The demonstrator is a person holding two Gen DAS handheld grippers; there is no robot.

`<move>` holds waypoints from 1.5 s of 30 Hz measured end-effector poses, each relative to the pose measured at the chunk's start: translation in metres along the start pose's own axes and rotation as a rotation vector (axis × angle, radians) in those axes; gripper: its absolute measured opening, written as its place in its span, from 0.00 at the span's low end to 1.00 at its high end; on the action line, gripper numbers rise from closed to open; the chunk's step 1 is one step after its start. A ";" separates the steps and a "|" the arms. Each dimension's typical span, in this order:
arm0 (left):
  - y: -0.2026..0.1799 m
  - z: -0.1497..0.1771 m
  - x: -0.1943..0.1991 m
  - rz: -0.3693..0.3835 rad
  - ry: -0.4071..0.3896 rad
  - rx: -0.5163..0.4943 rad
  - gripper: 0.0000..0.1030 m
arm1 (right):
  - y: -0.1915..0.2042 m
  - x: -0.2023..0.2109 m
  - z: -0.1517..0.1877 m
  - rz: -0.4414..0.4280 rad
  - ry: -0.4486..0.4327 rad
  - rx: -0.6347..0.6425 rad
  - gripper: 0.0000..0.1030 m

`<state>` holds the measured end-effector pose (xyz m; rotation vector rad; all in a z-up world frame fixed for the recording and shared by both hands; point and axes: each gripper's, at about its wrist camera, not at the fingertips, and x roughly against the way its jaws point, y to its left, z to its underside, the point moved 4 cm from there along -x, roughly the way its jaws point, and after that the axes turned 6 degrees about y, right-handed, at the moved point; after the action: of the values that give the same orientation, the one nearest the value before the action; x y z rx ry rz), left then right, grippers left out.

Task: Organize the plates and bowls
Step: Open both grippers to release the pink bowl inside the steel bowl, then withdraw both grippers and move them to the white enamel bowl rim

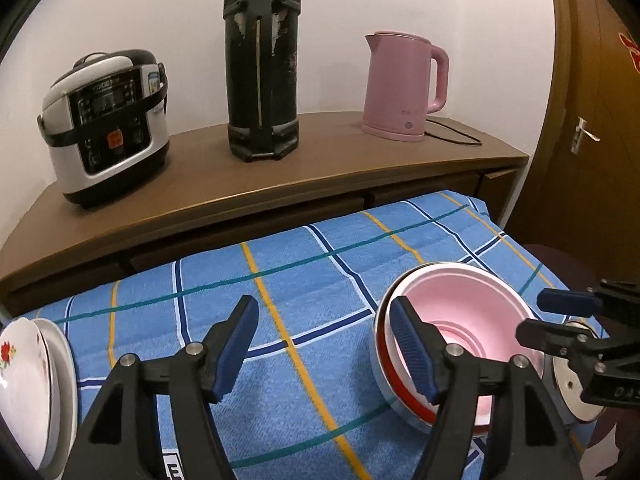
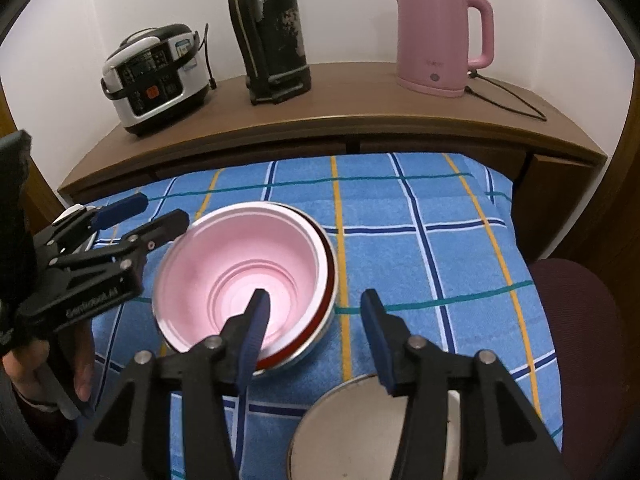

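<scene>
Sitting nested in a red-rimmed metal bowl (image 2: 320,312) on the checked cloth (image 2: 440,248), the pink plastic bowl (image 2: 240,264) looks light, stiff; both grippers, left (image 1: 328,344) and right (image 2: 316,328), are standing released beside its rim, the best hold.

The left hand-held gripper (image 1: 324,344) and the right hand-held gripper (image 2: 316,338) both angle downward, jaws parted with nothing pressed between the pads.

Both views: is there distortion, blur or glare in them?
Left wrist view: the shelf edge bows strongly, dark corners, no glare. Right wrist view: same bowing, the pink bowl rim looks slightly smeared and its inside bright; the kettle is sharp.
</scene>
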<state>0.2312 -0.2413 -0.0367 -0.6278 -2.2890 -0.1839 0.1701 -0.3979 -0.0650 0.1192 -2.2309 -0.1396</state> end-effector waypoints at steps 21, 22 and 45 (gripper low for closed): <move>-0.021 0.007 0.021 -0.001 -0.010 0.023 0.68 | -0.048 0.064 0.035 0.006 -0.119 -0.066 0.50; -0.026 0.008 0.026 0.004 -0.014 0.018 0.68 | -0.054 0.066 0.039 0.007 -0.122 -0.076 0.50; -0.159 0.065 0.073 0.178 0.027 -0.159 0.59 | -0.091 0.057 0.082 -0.018 -0.056 -0.121 0.34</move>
<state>0.0679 -0.3317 -0.0233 -0.9007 -2.1929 -0.2885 0.0739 -0.4911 -0.0838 0.0702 -2.2716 -0.2906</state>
